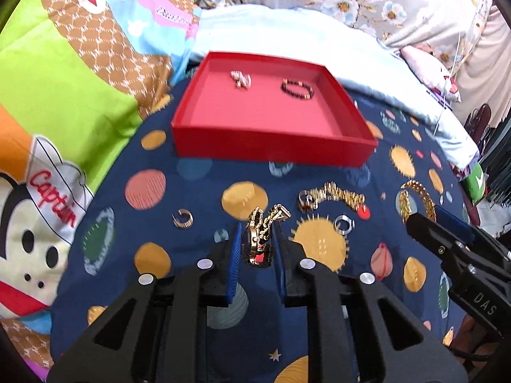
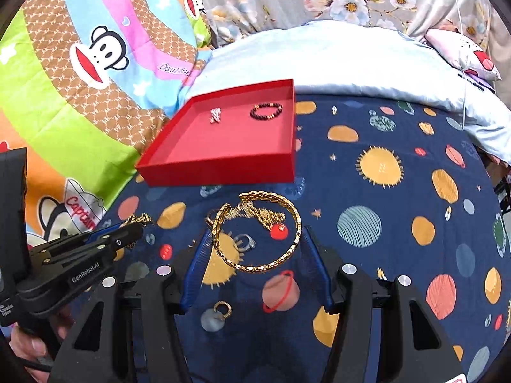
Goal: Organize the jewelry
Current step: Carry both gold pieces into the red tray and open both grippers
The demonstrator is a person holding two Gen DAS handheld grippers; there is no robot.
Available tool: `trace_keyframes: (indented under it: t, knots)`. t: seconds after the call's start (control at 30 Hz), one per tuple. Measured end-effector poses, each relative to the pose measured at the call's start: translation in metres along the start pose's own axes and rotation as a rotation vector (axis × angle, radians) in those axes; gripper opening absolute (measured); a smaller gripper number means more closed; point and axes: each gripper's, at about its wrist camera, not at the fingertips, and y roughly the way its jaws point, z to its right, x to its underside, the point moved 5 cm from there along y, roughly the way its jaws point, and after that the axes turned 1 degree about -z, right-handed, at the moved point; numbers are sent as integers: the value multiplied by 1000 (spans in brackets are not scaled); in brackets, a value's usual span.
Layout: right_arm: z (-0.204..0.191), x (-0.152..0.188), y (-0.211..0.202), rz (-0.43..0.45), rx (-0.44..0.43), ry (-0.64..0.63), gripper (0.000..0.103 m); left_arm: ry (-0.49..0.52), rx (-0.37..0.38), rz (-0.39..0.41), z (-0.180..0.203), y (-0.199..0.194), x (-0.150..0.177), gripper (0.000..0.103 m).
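Plainly, "GenRobot.AI" marks the left gripper (image 2: 135, 223).

tray (image 1: 271, 151) on blanket (image 1: 153, 265), bracelet (image 1: 296, 89) inside

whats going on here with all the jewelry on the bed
A person is sorting jewelry into a red tray with a handheld gripper in each hand. The left gripper is shut on a gold watch, and the right gripper grips a gold chain bangle. The tray already holds a dark beaded bracelet and a small silver piece. A few rings and a gold bracelet lie loose on the planet-print blanket.
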Motion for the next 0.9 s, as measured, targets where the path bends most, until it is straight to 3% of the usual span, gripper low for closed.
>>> trace_keyframes:
  t: [0.4, 0.67, 0.9]
  knots:
    - [-10, -64, 18, 70, -17, -46, 56, 9, -27, 118, -6, -4, -72, 18]
    - [-10, -116, 71, 47, -49, -34, 56, -4, -29, 132, -11, 34, -134, 18]
    - [-10, -139, 121, 15, -45, -28, 56, 0, -74, 109, -21, 76, -160, 18]
